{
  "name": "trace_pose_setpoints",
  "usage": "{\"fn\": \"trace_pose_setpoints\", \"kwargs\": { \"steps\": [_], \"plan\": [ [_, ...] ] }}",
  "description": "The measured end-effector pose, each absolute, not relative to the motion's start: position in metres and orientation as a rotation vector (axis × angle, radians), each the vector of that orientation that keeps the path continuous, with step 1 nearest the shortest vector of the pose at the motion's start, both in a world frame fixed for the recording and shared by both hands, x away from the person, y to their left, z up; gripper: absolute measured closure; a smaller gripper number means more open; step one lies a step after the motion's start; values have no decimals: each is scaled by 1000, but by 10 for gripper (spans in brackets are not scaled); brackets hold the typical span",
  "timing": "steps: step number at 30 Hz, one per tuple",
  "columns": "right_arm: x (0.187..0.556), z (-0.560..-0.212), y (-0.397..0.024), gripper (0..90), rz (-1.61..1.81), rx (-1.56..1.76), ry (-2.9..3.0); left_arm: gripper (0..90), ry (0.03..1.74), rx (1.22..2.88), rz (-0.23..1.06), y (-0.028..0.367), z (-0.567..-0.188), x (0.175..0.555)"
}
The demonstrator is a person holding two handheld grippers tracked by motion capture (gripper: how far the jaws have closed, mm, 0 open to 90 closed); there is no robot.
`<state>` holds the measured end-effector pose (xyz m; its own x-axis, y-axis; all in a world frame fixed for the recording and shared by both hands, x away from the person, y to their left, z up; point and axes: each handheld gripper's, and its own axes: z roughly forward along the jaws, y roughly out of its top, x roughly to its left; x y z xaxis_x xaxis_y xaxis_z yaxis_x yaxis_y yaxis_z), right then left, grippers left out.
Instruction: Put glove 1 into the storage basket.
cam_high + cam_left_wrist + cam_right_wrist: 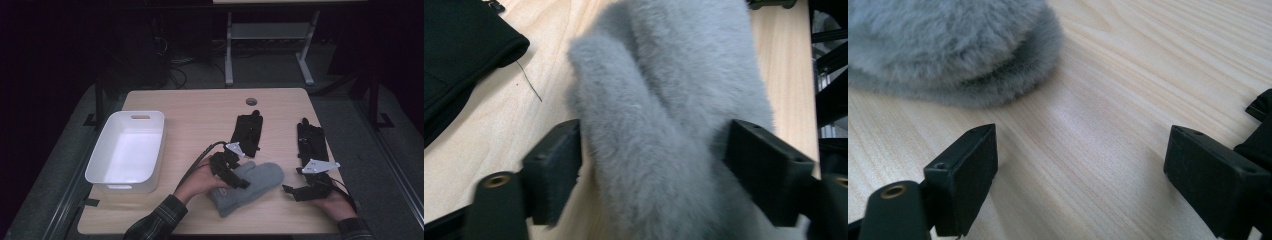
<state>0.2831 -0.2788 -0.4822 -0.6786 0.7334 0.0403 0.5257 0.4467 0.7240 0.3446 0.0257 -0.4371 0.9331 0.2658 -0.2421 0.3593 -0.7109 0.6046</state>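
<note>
The fluffy grey fleece mitten (pixel 248 186) lay right of the white plastic tub (pixel 126 150). Left gripper (pixel 651 160) straddled it, jaws spread, pads not pressing. Right gripper (pixel 1080 175) sat released over bare wood. Best squeeze mid-cuff, then lift cleanly toward that tub.
</note>
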Motion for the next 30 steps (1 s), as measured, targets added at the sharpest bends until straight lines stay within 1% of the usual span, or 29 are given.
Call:
{"fn": "trace_pose_setpoints", "kwargs": {
  "steps": [3,7,10,11,15,19,21,23,30],
  "plan": [
    [283,-482,-279,138,1064,1082,2422,130,420,2440,-188,22,-442,343],
    [283,-482,-279,138,1063,1082,2421,130,375,2488,-227,16,-452,343],
    [283,-482,-279,138,1063,1082,2421,148,382,2501,-266,13,-455,342],
    [283,-482,-279,138,1063,1082,2421,167,373,2498,-265,13,-455,342],
    [283,-482,-279,138,1063,1083,2421,356,340,2502,-322,13,-453,341],
    [283,-482,-279,138,1061,1082,2421,535,382,2478,-384,15,-454,344],
    [283,-482,-279,138,1061,1082,2421,598,412,2461,-414,18,-453,346],
    [283,-482,-279,138,1063,1084,2421,635,434,2439,-433,21,-452,347],
    [283,-482,-279,139,1065,1086,2421,650,465,2404,-409,30,-441,350]
  ]
}}
